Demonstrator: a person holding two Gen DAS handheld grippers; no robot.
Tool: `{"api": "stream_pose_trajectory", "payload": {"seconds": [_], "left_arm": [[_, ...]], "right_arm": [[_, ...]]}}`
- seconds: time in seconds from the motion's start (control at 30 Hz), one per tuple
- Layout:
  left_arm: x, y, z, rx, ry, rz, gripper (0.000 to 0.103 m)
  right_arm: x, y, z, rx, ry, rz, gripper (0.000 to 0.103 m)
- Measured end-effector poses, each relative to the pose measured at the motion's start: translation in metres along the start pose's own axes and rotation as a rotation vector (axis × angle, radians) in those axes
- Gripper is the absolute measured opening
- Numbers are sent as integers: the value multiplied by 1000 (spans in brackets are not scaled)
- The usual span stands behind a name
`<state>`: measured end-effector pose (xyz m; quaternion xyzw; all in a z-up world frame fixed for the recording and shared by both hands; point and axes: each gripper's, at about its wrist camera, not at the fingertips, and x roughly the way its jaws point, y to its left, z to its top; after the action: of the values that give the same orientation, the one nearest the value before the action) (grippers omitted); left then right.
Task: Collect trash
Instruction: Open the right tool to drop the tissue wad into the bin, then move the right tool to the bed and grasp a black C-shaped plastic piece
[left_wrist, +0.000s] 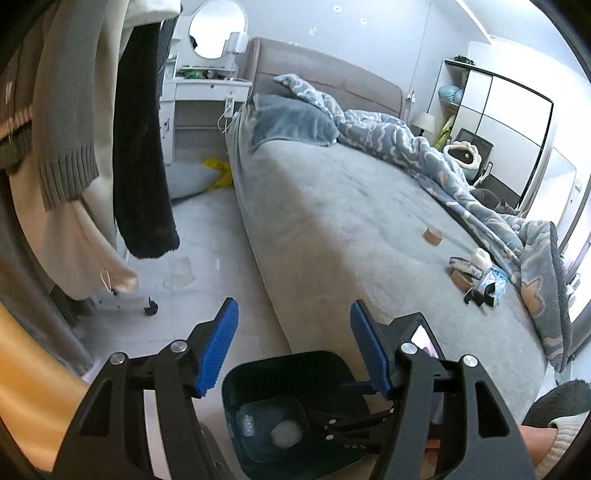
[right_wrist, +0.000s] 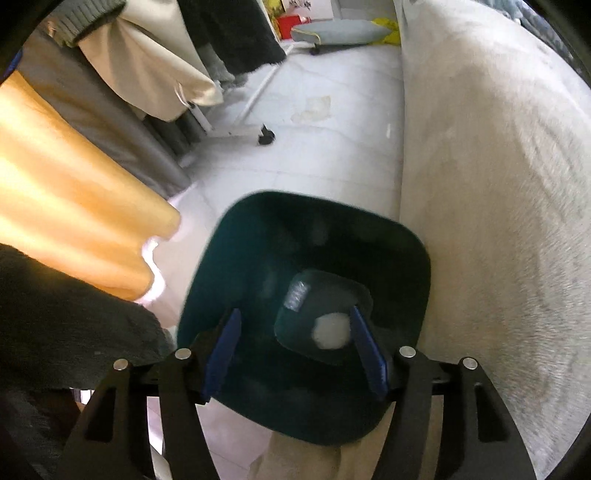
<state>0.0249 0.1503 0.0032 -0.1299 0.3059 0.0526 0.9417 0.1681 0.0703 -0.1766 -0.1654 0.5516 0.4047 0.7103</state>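
Note:
A dark teal trash bin stands on the floor against the bed; it also shows in the left wrist view. A white crumpled ball and a clear plastic scrap lie at its bottom. My right gripper is open and empty, held over the bin's mouth. My left gripper is open and empty above the bin's far rim. On the bed lie a tape roll, a brown-and-white bundle and a blue tissue pack.
The grey bed with a rumpled blue quilt fills the right. A clothes rack with hanging coats and its wheel stands left. An orange curtain hangs near the bin. A stain marks the floor.

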Motion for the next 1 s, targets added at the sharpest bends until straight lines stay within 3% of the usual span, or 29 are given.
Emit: {"api": "stream_pose_trajectory", "payload": {"seconds": [0.33,0.6,0.77,1.0], "left_arm": [[-6,-35,15,49,-47,-52,67],[3,-68,18,60,-42,-114,70],[13,-90,14,66,-27,-142,73],[29,-113,12,77,7,-144,76]], "right_arm": [[-67,-10,-11,0,-151,-14,65],[-120,-35,-25,-3,-269,-109,68],[-144,-53,-33,-57,-312,-223,71],[-168,-88,-49,-48,-337,-289,72]]}}
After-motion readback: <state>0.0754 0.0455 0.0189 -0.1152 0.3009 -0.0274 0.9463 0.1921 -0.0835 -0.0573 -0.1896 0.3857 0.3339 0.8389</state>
